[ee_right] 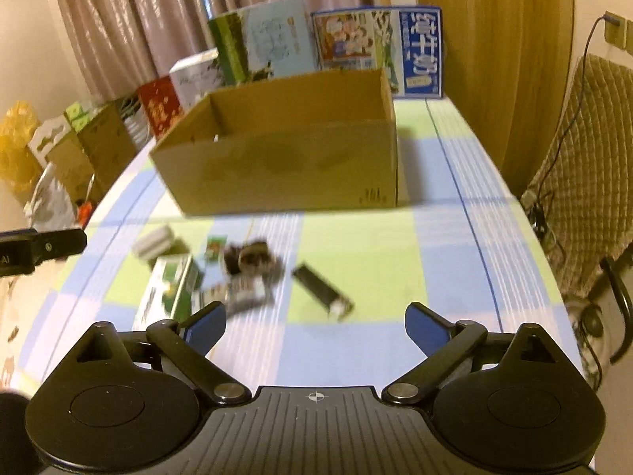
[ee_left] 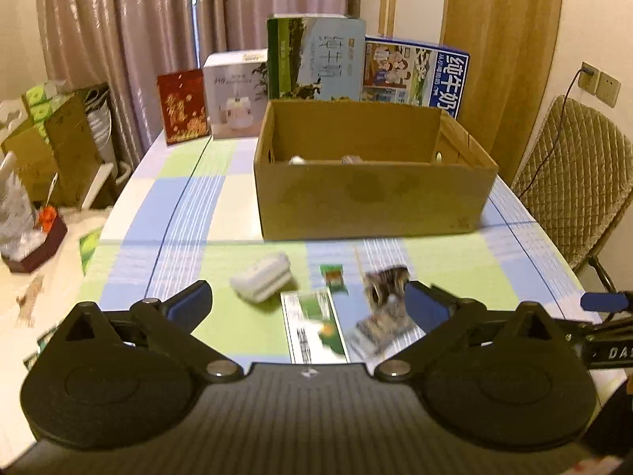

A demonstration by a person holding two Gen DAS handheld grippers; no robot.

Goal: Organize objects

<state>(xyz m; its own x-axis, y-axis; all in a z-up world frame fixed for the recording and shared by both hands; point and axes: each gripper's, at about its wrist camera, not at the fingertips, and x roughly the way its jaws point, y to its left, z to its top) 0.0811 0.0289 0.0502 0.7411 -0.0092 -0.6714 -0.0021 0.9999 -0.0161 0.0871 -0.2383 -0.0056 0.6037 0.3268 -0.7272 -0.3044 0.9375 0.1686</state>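
In the left wrist view, the left gripper (ee_left: 308,303) fills the lower part of the frame with its blue-tipped fingers (ee_left: 190,301) spread wide and nothing between them, hovering above a table (ee_left: 198,206) covered in a green, blue and white checked cloth. Just above the gap between the fingers, at lower centre, lie the loose items: a white oblong case (ee_left: 263,282), a small green packet (ee_left: 333,275), a green and white flat box (ee_left: 316,326) and a blurred brown-and-white packet (ee_left: 385,308). An open cardboard box (ee_left: 372,198) sits at centre frame, with a couple of pale things inside that are too blurred to identify. Behind it, at upper centre, stand a green milk carton box (ee_left: 316,57), a blue milk carton box (ee_left: 415,73), a white box (ee_left: 235,95) and a red box (ee_left: 182,105). A quilted chair (ee_left: 573,182) stands at the right edge. In the right wrist view, the right gripper (ee_right: 316,326) occupies the bottom of the frame, its fingers (ee_right: 427,326) likewise set wide apart and empty. The cardboard box (ee_right: 285,170) is at centre left. The loose items lie left of centre: the white oblong case (ee_right: 152,242), the green and white flat box (ee_right: 170,289), the blurred packet (ee_right: 249,273), and a dark narrow bar (ee_right: 322,291) lying slanted just above the gap between the fingers. The left gripper's tip (ee_right: 43,247) shows at the left edge.
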